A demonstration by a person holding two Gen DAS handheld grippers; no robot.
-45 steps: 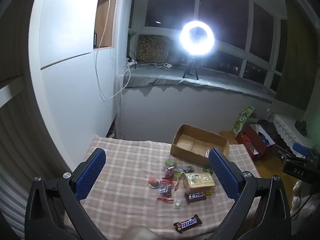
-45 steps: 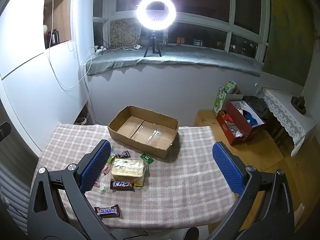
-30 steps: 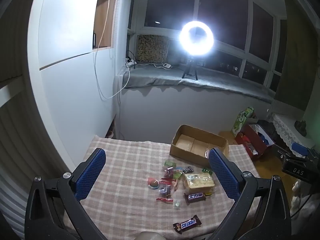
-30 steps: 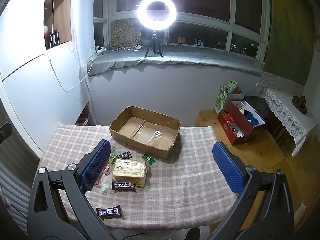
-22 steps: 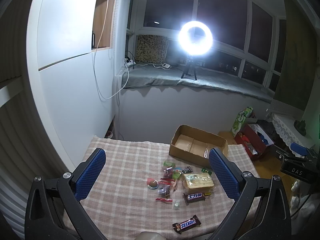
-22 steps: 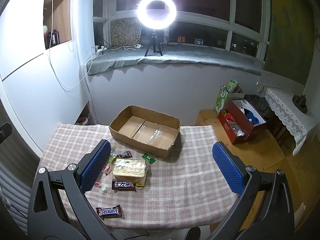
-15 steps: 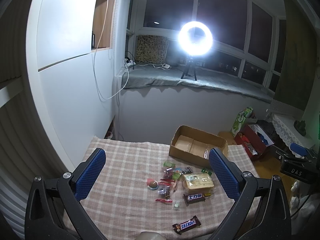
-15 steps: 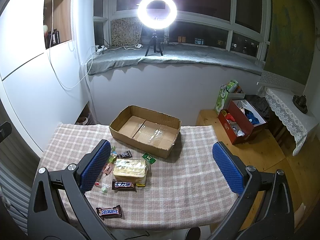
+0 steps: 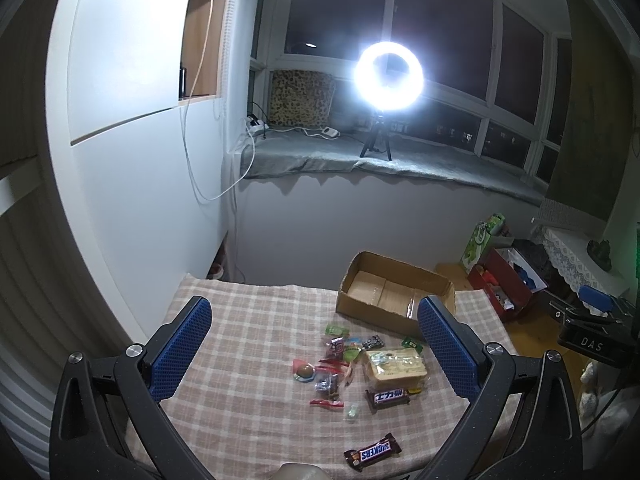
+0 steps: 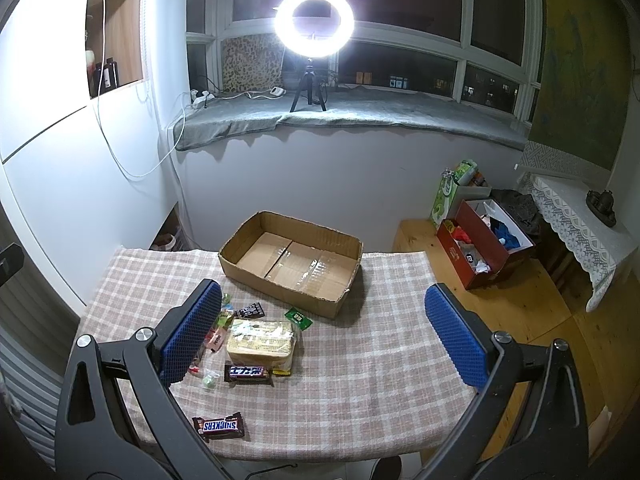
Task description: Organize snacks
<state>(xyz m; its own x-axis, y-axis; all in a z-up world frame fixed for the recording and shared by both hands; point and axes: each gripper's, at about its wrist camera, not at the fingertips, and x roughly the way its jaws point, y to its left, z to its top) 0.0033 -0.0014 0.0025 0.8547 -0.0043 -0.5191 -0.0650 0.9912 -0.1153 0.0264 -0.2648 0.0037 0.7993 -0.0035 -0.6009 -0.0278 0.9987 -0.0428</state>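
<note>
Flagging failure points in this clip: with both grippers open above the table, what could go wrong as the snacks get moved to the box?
The Snickers bar lies near the table's front edge, so a nudge may knock it off. The small candies are clustered close together, so one grasp may catch several. The cardboard box looks light and may slide.

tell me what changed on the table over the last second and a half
Almost nothing. Both views drift very slightly, so the left gripper and right gripper barely shifted, both open and empty. The cardboard box remains empty, and the Snickers bar, bread pack and small sweets lie where they were.
</note>
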